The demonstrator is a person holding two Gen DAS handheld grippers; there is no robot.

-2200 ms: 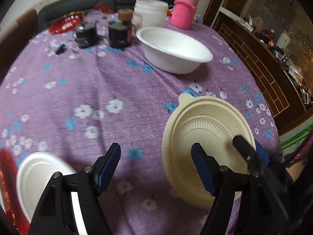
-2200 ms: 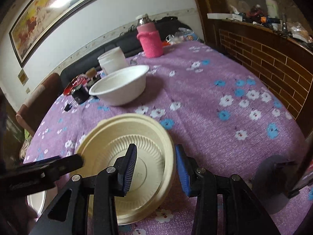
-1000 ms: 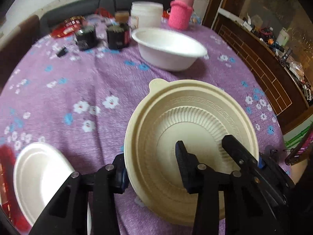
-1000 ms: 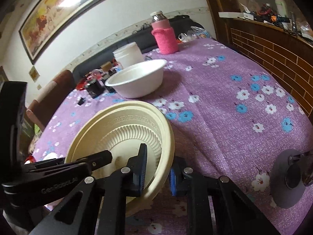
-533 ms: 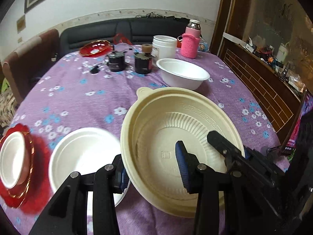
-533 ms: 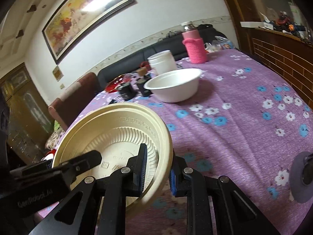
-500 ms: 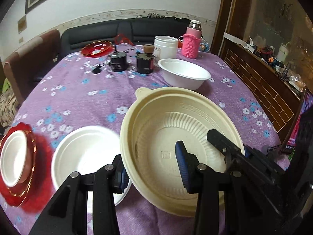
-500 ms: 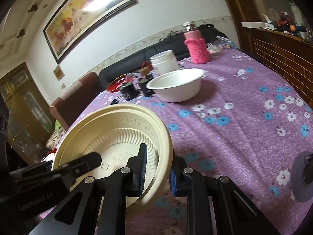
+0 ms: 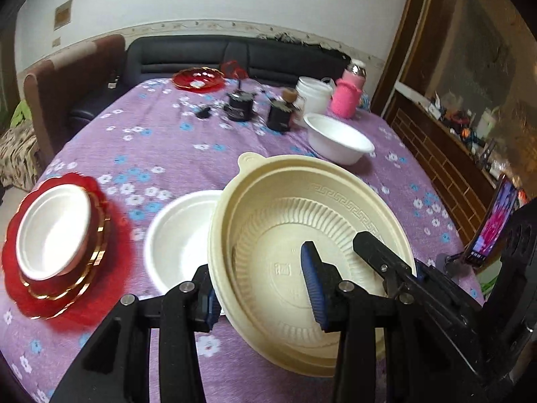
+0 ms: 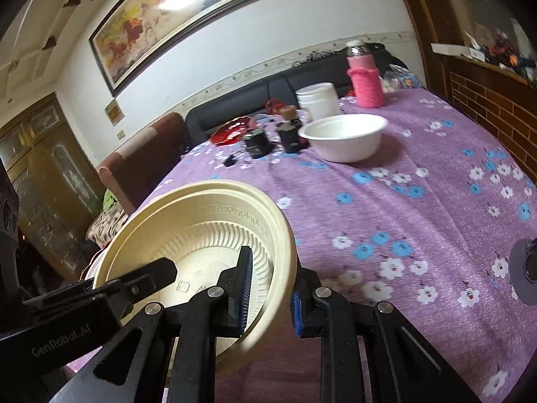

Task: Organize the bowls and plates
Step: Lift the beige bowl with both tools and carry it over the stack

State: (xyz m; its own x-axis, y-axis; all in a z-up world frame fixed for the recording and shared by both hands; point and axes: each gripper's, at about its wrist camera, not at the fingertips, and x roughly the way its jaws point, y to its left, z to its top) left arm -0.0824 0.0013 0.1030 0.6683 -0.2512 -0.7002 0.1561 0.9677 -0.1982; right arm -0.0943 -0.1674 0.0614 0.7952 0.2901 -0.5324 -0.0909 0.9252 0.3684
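A large cream ribbed bowl point(image 9: 268, 221) hangs tilted above the purple flowered table point(image 9: 151, 141), held from both sides. My left gripper point(image 9: 261, 288) is shut on its near-left rim, one pad outside and one inside. In the right wrist view my right gripper point(image 10: 270, 295) is shut on the rim of the cream bowl point(image 10: 201, 221). A shallow white bowl point(image 9: 178, 241) lies on the table just left of and below it. Further left, another white bowl point(image 9: 53, 231) sits in stacked red plates point(image 9: 74, 288). A deep white bowl point(image 9: 339, 141) stands at the far right.
At the table's far side stand two dark jars point(image 9: 240, 107), a white tub point(image 9: 313, 95), a pink-sleeved bottle point(image 9: 347, 99) and a red plate point(image 9: 198, 79). A lit phone point(image 9: 493, 225) stands at the right edge. A dark sofa and a brown chair lie beyond.
Both grippers have closed on the cream bowl, lifted it off the table and carried it left. The shallow white bowl and the red plate stack have come into view beside it.
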